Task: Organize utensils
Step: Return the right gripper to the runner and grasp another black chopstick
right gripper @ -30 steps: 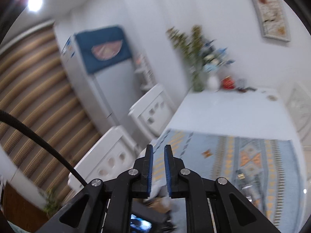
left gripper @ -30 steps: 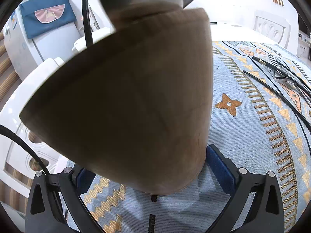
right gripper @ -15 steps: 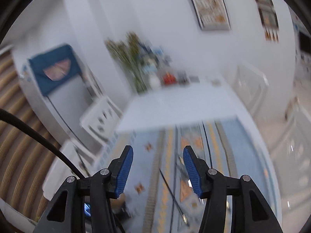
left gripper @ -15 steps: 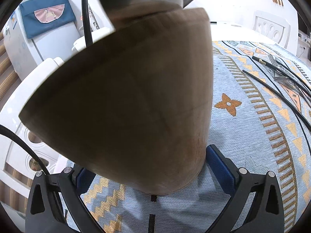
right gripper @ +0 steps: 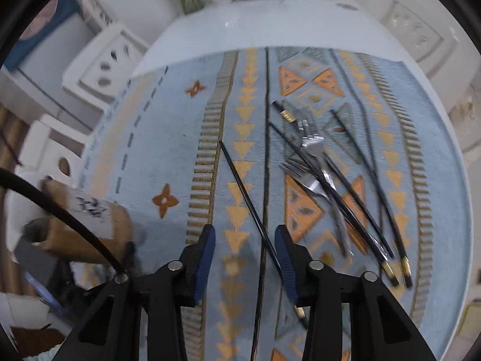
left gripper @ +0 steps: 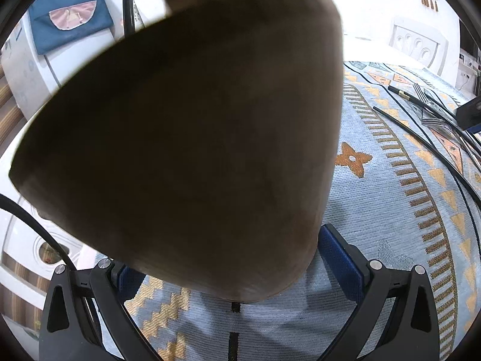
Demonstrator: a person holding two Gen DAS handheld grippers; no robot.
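- We find the right gripper [right gripper: 244,251] pointed steeply down over the cloth [right gripper: 168,138]; its jaws have just been closing from a wider gap and now stand apart with nothing pressed between them.
- One black chopstick [right gripper: 240,180] runs between the pads, near the right one; we judge it the next item to be picked and not yet gripped.
- The left gripper [left gripper: 228,267] is clamped on the base of the wooden holder [left gripper: 192,126], which stands on the cloth at the table's left side and fills most of the left wrist view.
- In the right wrist view the holder [right gripper: 90,225] sits well apart from the utensil pile; we cannot tell what is inside it.
- To the right, forks [right gripper: 311,150] and further chopsticks [right gripper: 354,210] lie crossed in a loose heap on the cloth.
- Our judgement: sorting is at an early to middle stage, with most visible utensils left to collect.
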